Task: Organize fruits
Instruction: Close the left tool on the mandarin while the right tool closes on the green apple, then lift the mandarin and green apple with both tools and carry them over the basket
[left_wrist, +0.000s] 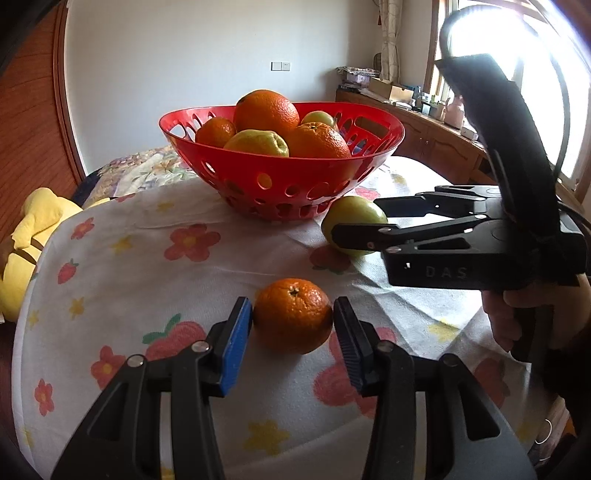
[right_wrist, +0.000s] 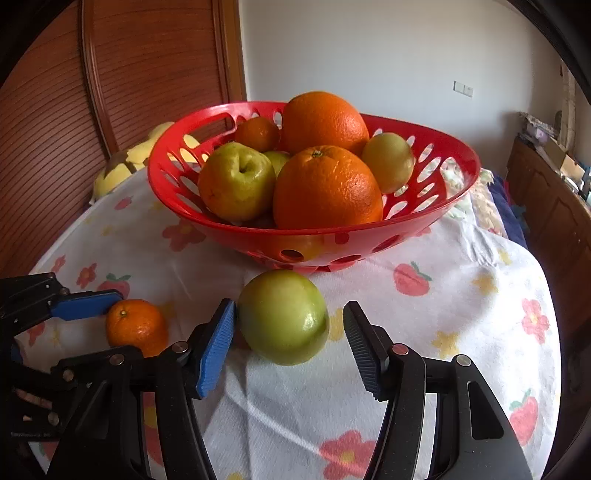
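A small orange rests on the flowered tablecloth between the blue pads of my left gripper, which is shut on it, both pads touching its sides. The right wrist view shows that same orange and left gripper at the far left. A green apple lies in front of the red perforated basket. My right gripper stands open around it. Its left pad is at the apple's side and the right pad is clear of it. The basket holds several oranges and green-yellow apples.
A person's hand grips the right gripper's handle. A yellow plush toy lies off the table's left edge, near a wooden slatted door. A wooden cabinet with clutter runs under the window at the right.
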